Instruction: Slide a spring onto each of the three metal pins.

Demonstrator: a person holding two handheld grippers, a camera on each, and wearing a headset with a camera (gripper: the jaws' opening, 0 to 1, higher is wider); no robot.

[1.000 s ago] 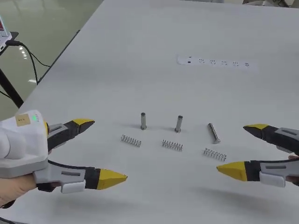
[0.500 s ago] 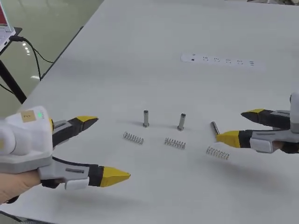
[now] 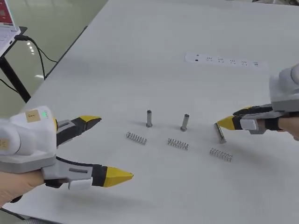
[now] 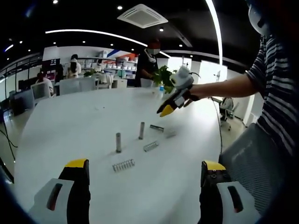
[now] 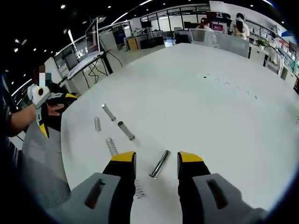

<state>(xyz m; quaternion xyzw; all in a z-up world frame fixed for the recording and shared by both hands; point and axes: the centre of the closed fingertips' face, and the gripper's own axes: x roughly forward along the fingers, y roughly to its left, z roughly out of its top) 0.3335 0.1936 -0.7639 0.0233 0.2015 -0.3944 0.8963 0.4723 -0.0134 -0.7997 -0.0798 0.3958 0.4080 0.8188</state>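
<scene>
**Item count.** Three metal pins, three springs, two sets of tongs.

**Pins.** Each pin is a short, grey, polished cylinder.
- The first pin (image 3: pixel 149 118) and the second pin (image 3: pixel 185 122) stand upright on the white worktop (image 3: pixel 140 56), near each other. Each has a slightly wider base.
- The third pin (image 3: pixel 219 132) lies flat at 3 o'clock from the second pin.

**Springs.** Each spring is a small coil of bare wire lying on its side. None is on a pin.
- The first spring (image 3: pixel 136 138) lies at about 7 o'clock from the first pin.
- The second spring (image 3: pixel 178 144) lies at about 7 o'clock from the second pin.
- The third spring (image 3: pixel 221 155) lies at 6 o'clock from the third pin.

**Left tongs** (image 3: pixel 112 147). They are spread wide and hold nothing. They sit at 9 o'clock from the row, well apart from it. The tips are yellow.

**Right tongs** (image 3: pixel 231 119). They are at 3 o'clock from the row and partly open. In the right gripper view, the third pin lies in the gap between the two yellow tips, with clearance on both sides. Nothing is gripped.

**Other items.** A white power strip (image 3: pixel 226 61) lies at 12 o'clock, well apart from the pins.
</scene>
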